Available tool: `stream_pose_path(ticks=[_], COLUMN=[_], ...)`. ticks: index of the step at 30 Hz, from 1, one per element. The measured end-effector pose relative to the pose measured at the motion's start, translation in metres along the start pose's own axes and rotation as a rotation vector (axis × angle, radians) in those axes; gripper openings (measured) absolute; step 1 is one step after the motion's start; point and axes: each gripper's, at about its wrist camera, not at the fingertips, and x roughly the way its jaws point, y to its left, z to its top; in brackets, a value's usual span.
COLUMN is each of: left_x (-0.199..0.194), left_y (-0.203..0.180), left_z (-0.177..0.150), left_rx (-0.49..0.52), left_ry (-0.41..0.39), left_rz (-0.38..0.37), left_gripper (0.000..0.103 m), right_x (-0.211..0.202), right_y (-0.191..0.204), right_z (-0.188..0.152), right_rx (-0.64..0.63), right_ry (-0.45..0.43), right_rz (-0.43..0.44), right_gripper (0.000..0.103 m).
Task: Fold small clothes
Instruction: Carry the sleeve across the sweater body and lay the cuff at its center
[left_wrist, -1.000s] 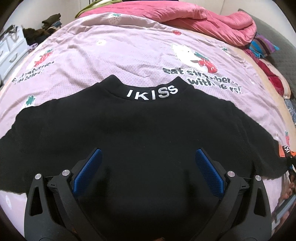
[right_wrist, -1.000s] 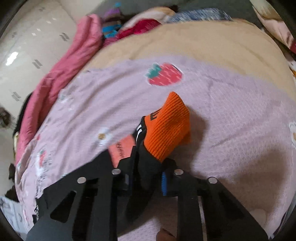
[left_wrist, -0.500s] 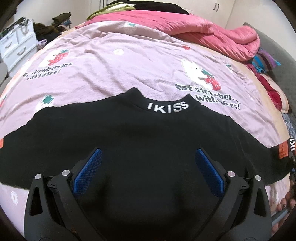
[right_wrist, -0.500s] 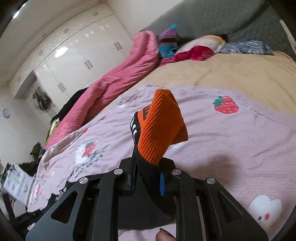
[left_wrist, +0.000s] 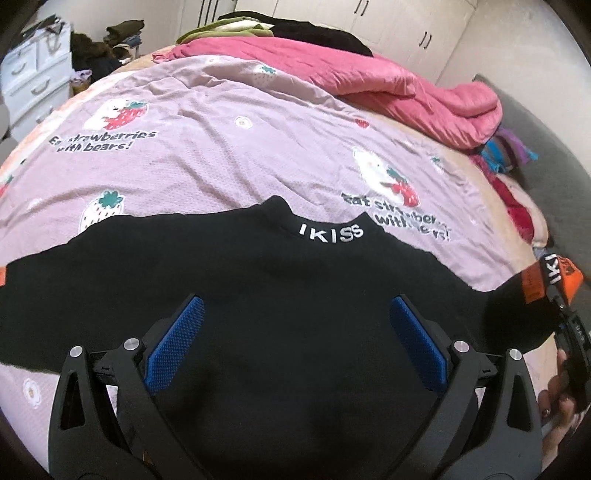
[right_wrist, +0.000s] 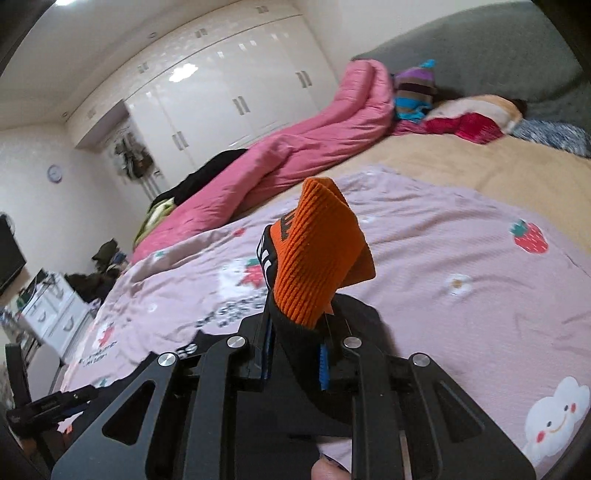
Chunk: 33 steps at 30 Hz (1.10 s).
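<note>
The right gripper (right_wrist: 295, 354) is clamped on the end of a sleeve of the black sweater (left_wrist: 295, 332), just behind its orange ribbed cuff (right_wrist: 317, 258), which stands up beyond the blue pads. A fingertip of the hand holding this tool shows at the bottom edge of the right wrist view. The tool points shallowly downward across the bed, and the sleeve hangs lifted clear of the lilac bedspread (right_wrist: 461, 321).

The left gripper (left_wrist: 295, 343) has its jaws wide apart and holds nothing; its blue pads (left_wrist: 173, 347) hover above the middle of the sweater's body, tilted steeply down toward it.

The sweater lies flat on the lilac bedspread, near its front edge, neckband facing the far side with white letters reading IKISS. Its sleeves stretch out toward the left and right edges of the bedspread. In the left wrist view, the cuff and the right tool appear at the far right, with part of the person's hand below.

A rolled pink duvet (left_wrist: 388, 85) lies along the far edge of the bed.

The folding seems barely begun: the body is still spread open, and only one sleeve is raised, probably to be carried inward over the chest. The other sleeve and the final folds look undone.
</note>
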Motion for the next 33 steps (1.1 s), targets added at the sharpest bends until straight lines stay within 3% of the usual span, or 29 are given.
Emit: stream_pose_path(ticks=[8, 13, 17, 33], left_x=[-0.005, -0.012, -0.015, -0.003], left_y=[0.022, 0.038, 0.048, 0.073], left_z=[0.002, 0.006, 0.009, 0.013], left_rx=[-0.033, -0.053, -0.069, -0.105], left_ry=[0.002, -0.021, -0.025, 0.005], left_rz=[0.001, -0.04, -0.022, -0.042], left_gripper=[0.095, 0.095, 0.095, 0.095], right_x=[0.011, 0.022, 0.033, 0.076], right_y=[0.059, 0.085, 0.109, 0.166], right_z=[-0.003, -0.011, -0.022, -0.075], right_rx=[-0.095, -0.127, -0.162, -0.275], right_ry=[0.018, 0.042, 0.067, 0.198], right_rz=[0.056, 0.086, 0.111, 0.168], right_gripper=[0.017, 0.017, 0.017, 0.018])
